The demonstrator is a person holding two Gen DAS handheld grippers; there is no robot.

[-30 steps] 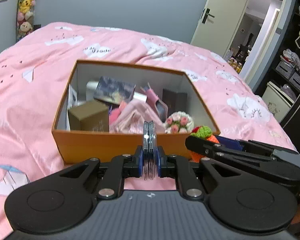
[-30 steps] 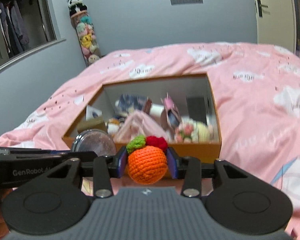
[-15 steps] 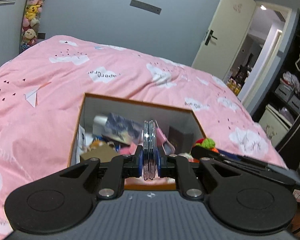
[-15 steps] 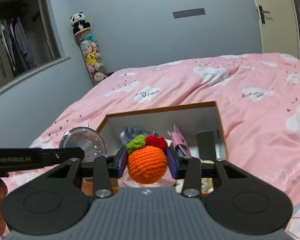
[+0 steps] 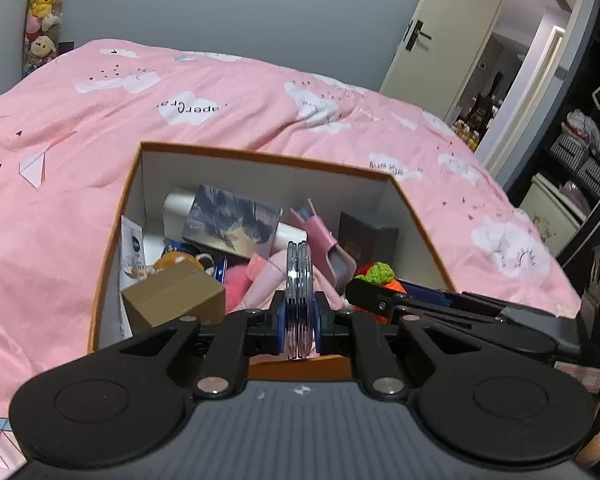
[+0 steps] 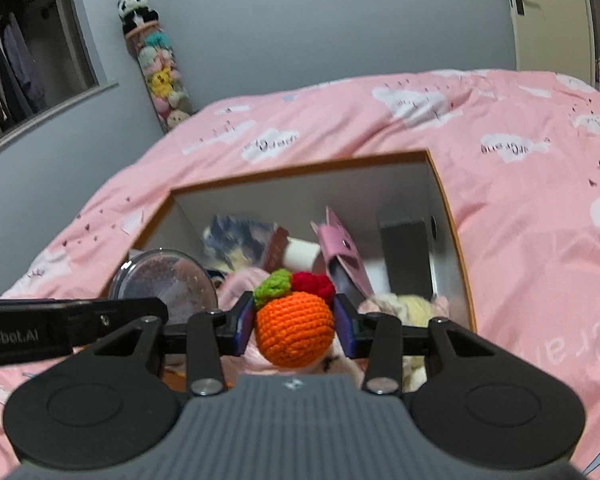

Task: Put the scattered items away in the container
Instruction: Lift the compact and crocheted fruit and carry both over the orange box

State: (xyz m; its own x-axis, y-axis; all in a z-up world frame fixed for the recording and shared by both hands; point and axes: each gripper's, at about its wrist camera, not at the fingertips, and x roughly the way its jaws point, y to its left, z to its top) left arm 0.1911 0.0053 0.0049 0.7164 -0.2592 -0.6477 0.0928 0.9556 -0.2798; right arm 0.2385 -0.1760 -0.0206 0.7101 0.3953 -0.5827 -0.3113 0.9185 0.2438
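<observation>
An open orange box [image 5: 260,157] [image 6: 452,216] with white inner walls sits on the pink bed, holding several items. My left gripper [image 5: 299,316] is shut on a round clear compact, seen edge-on [image 5: 299,292] and face-on in the right wrist view [image 6: 168,284]. It hangs over the box's near edge. My right gripper [image 6: 294,322] is shut on an orange crocheted fruit [image 6: 294,330] with a green leaf and red top, also over the box's near side. The fruit shows in the left wrist view [image 5: 380,276] beside my left gripper.
Inside the box lie a brown carton [image 5: 176,296], a picture-printed box [image 5: 232,226], a pink pouch [image 5: 324,240], a dark box [image 5: 366,236] and a knitted bouquet [image 6: 404,308]. The pink duvet [image 5: 220,104] surrounds the box. A door [image 5: 432,36] and shelves [image 5: 580,152] stand right.
Both grippers have moved forward and down over the box with their loads. The box's inside now fills more of both views.
</observation>
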